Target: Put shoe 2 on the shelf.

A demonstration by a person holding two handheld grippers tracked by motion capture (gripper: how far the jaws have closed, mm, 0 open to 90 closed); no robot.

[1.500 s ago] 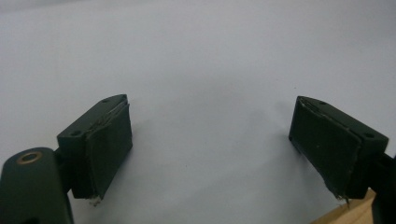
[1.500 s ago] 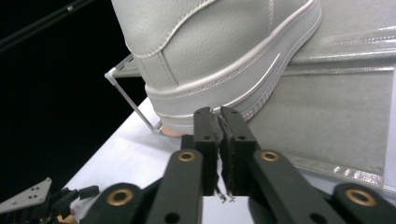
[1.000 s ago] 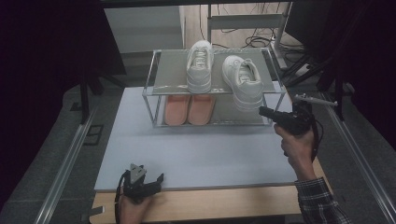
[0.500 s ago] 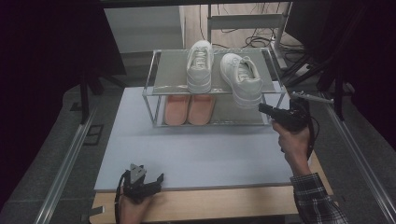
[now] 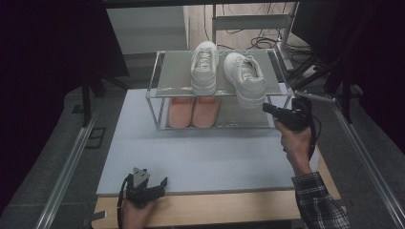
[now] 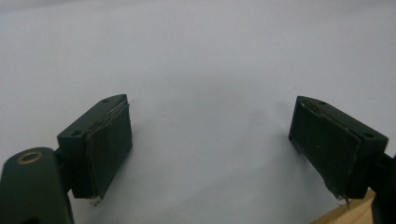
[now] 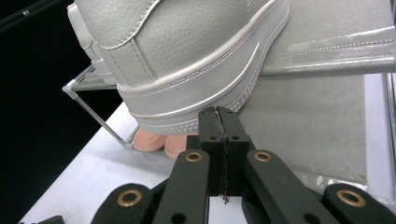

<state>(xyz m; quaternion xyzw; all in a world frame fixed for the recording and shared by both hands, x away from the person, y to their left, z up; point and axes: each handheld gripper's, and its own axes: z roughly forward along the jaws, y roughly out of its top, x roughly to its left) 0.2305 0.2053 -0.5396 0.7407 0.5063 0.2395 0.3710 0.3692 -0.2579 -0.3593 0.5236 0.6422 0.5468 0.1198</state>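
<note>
On the pale grey mat point(image 5: 210, 152) over a wooden table, the left gripper point(image 5: 145, 186) rests wide open, while the right gripper point(image 7: 218, 122), jaws pressed together empty, noses the heel of the white sneaker point(image 5: 244, 76) overhanging the two-tier shoe rack point(image 5: 172, 71).

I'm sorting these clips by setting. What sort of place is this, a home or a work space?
Probably a lab or recording bench, not a home: a two-tier metal shoe rack stands on a pale sheet over a wooden table, black frame rails run along the sides, and loose cables lie on the floor behind.
</note>
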